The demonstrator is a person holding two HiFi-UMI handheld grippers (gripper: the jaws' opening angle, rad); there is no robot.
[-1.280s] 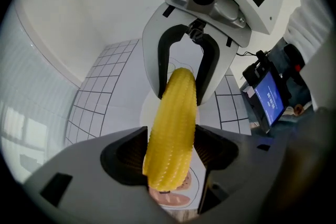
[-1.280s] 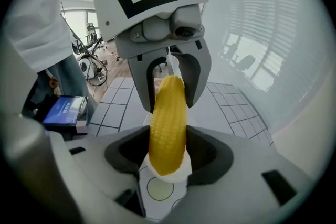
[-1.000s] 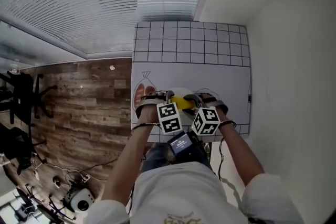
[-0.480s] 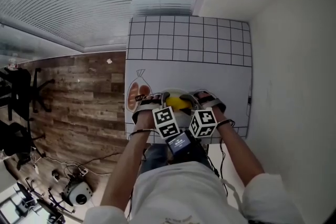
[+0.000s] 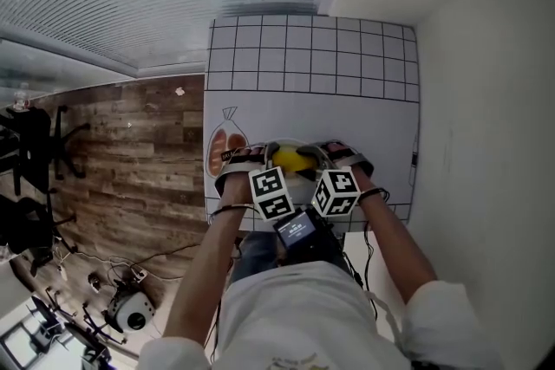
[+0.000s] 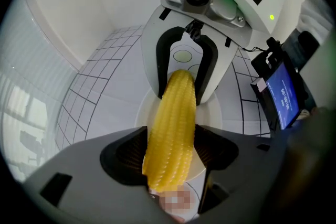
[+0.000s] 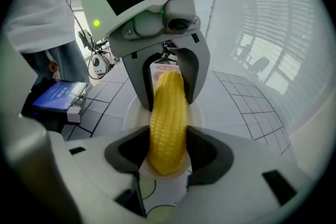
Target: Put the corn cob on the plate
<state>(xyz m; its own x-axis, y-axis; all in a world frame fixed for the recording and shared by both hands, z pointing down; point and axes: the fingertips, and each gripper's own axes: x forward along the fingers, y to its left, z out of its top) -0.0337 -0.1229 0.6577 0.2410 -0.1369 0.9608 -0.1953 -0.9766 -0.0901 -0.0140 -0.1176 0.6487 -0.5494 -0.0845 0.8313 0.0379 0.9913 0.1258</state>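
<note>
My left gripper point(image 6: 169, 157) grips one end of corn cob point(image 6: 176, 113), right gripper point(image 7: 167, 152) the other. Two-ended hold keeps it level, I judge. Cob frame centre, over plate point(image 7: 132, 113); contact unclear. Counter point(image 5: 347, 108) beyond.

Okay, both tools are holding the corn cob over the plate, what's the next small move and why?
Probably lower the corn cob straight down: the left tool and right tool each clamp one end, and the white plate lies directly beneath it.
</note>
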